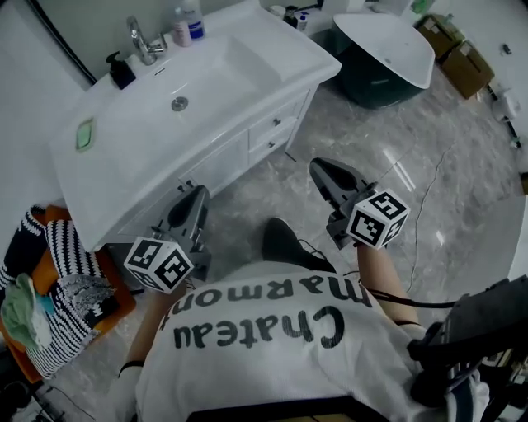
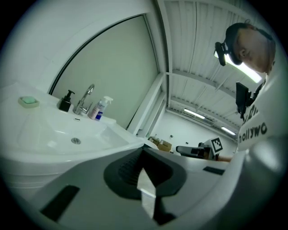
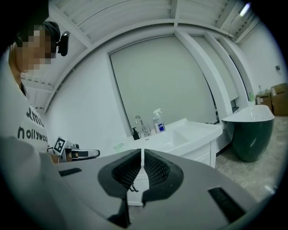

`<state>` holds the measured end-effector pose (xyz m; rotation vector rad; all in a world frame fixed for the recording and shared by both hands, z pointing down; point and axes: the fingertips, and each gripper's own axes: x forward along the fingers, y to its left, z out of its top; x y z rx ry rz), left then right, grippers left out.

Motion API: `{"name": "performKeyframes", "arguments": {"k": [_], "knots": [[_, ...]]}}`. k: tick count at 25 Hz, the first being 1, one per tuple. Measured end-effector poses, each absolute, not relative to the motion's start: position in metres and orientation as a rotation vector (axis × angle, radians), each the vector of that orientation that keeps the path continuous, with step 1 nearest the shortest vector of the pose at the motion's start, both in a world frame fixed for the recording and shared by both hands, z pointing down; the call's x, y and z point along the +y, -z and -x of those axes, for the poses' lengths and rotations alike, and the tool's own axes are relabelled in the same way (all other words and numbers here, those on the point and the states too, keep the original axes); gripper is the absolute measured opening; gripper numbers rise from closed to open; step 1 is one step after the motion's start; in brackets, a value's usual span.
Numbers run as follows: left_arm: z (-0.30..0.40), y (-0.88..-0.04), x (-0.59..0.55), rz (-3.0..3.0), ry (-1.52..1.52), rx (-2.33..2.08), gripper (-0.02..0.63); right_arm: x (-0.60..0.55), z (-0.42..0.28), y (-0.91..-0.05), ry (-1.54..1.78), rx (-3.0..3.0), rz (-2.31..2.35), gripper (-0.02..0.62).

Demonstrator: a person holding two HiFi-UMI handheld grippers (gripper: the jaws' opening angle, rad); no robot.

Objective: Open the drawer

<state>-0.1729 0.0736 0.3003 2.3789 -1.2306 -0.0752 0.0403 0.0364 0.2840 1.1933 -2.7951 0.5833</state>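
Observation:
A white vanity with a sink fills the upper left of the head view. Two small drawers, each with a knob, sit at the right end of its front, both closed flush. My left gripper hangs low in front of the cabinet's left part, jaws together and empty. My right gripper is over the marble floor, a short way out from the drawers, also shut and empty. In the right gripper view the jaws point at the vanity front. The left gripper view looks past its closed jaws along the basin's edge.
On the counter stand a faucet, a black dispenser, a spray bottle and a green soap. A dark green pedestal basin and cardboard boxes stand right of the vanity. A basket of clothes sits at the left.

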Motion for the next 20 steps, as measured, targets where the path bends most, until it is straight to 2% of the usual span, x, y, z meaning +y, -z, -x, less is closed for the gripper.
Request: {"name": "performKeyframes", "arguments": {"k": [8,20], "knots": [[0.173,-0.314,0.018,-2.268,0.053,-1.377,0.009,-0.073,-0.042,-0.322,-0.657,-2.794,-1.059,0.009],[0.176,-0.352,-0.023,-2.001,-0.039,-1.627,0.009,-0.162,-0.055,-0.447,-0.812,-2.611,-0.844,0.009]]}}
